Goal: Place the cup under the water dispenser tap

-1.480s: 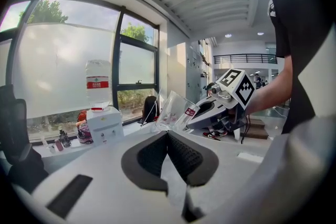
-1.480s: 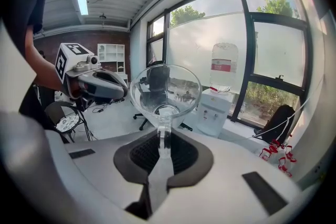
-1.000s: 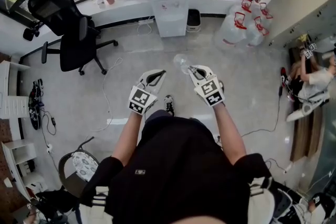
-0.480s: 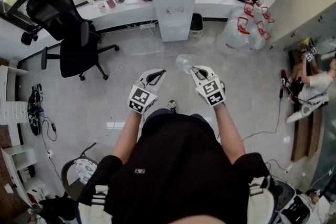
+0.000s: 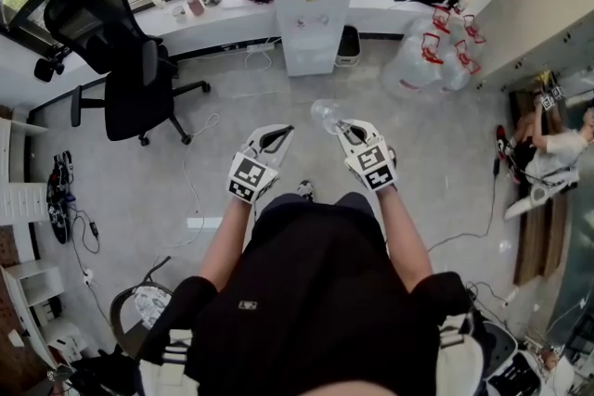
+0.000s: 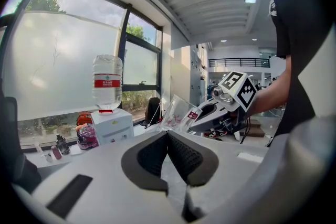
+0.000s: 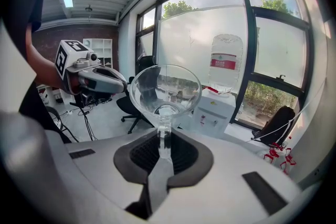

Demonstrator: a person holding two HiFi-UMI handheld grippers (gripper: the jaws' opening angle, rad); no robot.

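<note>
Closest to us, the right gripper (image 7: 164, 140) has its jaws pinched narrow on the thin stem of the clear stemmed glass cup (image 7: 165, 91). The bowl is up and out past the fingertips, so the cup hangs in the air in front of the person, nowhere near a tap. We judge that grip the main risk: smooth glass on a thin stem can swivel or slip if the hand tilts or jolts, and a drop onto the hard grey floor (image 5: 232, 107) would likely break it. The left gripper (image 6: 168, 136) sits just beside it, jaws closed together on nothing, and could knock the bowl if the hands drift together. Farther out, a thin cable (image 5: 190, 164) and a black office chair (image 5: 125, 60) lie to the left, possible trip or bump hazards. Farthest, the white water dispenser (image 5: 311, 14) stands at the window wall, well apart from the cup. Its taps are too small to read, and the wide bowl may clip them on entry.
</note>
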